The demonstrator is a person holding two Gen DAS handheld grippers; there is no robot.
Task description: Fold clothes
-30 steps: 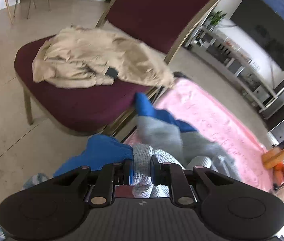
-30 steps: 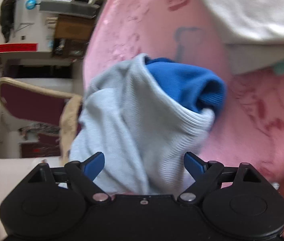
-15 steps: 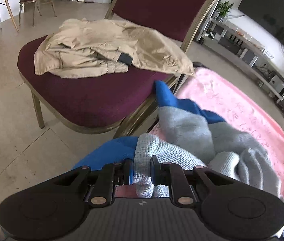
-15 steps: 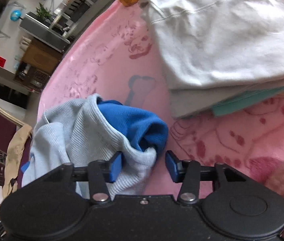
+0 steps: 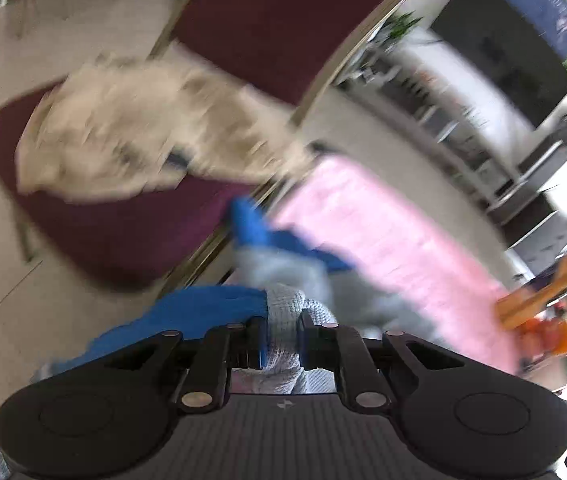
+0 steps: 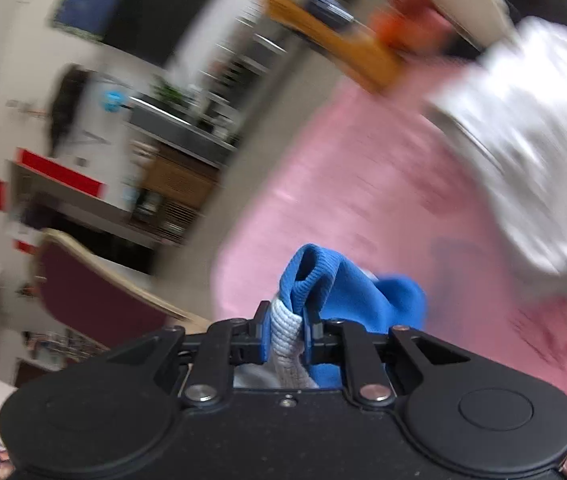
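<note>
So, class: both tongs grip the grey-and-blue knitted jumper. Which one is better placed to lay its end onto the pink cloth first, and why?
Probably the right tongs: pink patterned cloth fills the view just ahead. The left tongs grip the grey-and-blue knitted jumper off the cloth's edge, facing the maroon chair.

The left gripper (image 5: 281, 338) has its jaws closed on a fold of the grey and blue knitted sweater (image 5: 283, 276). The pinched fold is grey ribbed knit; a blue section of the same garment hangs to the left of the jaws. The rest of the sweater extends ahead onto the pink patterned cloth (image 5: 383, 232). Beyond it stands a maroon upholstered chair with a gold metal frame (image 5: 123, 232). A crumpled beige garment (image 5: 135, 140) lies on the chair seat. The whole view is motion-blurred.
</note>
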